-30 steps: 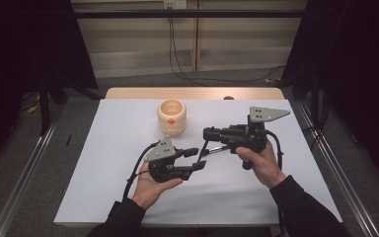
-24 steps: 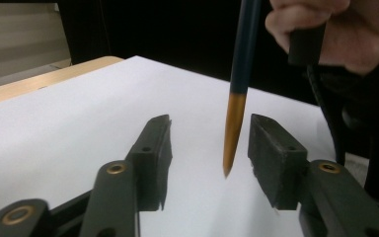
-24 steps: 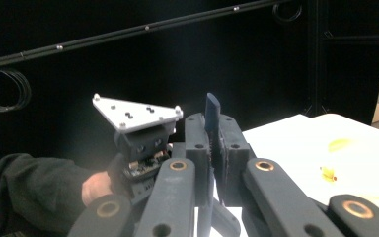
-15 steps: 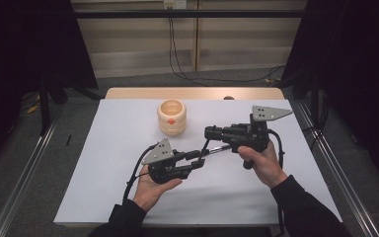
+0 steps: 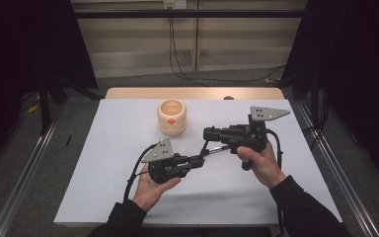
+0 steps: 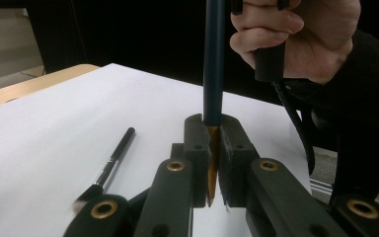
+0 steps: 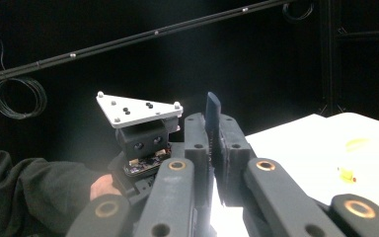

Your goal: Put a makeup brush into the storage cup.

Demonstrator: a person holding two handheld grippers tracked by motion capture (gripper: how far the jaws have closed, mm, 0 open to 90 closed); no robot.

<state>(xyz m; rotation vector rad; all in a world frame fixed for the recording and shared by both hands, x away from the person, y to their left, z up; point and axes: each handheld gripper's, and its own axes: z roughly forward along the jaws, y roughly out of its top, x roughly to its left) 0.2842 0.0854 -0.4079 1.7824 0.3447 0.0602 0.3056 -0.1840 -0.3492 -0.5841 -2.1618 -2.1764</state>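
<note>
Both claws grip the same dark blue pencil. The left gripper [image 5: 201, 159] has just been closing, and now its jaws are squeezed tight on the gold tip end of the pencil [image 6: 213, 74]. The right gripper [image 5: 209, 133] is also closed tight, on the flat top end of the pencil [image 7: 212, 112]. The pencil hangs in the air between them, above the middle of the white tabletop [image 5: 103, 168]. If one hand pulls or twists while the other holds on, I think the pencil could snap or slide out. The pointy tip could break off in the jaws. A brush [image 6: 109, 165] lies flat on the tabletop nearby, and a cup [image 5: 171, 116] stands near the far edge. A dropped pencil might roll off the tabletop
</note>
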